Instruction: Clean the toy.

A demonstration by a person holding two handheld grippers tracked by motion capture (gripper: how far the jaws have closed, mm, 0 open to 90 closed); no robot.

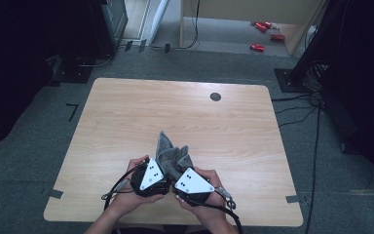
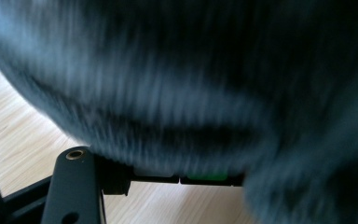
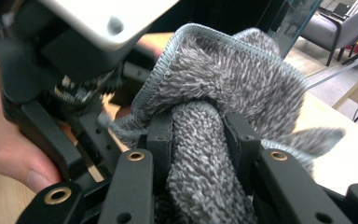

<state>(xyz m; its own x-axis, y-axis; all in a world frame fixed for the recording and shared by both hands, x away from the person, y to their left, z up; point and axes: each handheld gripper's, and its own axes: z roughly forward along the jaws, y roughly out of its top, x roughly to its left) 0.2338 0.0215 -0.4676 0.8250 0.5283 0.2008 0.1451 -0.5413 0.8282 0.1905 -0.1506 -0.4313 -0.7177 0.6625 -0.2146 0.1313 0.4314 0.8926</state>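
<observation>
Both claws are bunched together at the near edge of the light wooden bench (image 1: 126, 117), sharing one fluffy grey microfibre cloth (image 1: 171, 155). Right claw (image 3: 199, 135) is clamped on a rolled fold. Left claw (image 1: 163, 171) is closed on the cloth too, though its view's mostly blurry grey fabric.

cloth (image 1: 171, 155) on table (image 1: 126, 126) near edge | between both hand-held grippers

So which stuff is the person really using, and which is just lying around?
In use:
- grey cloth
- left gripper, shut on it
- right gripper, shut on it

Lying about:
- red things on the floor
- black disc on the table
</observation>
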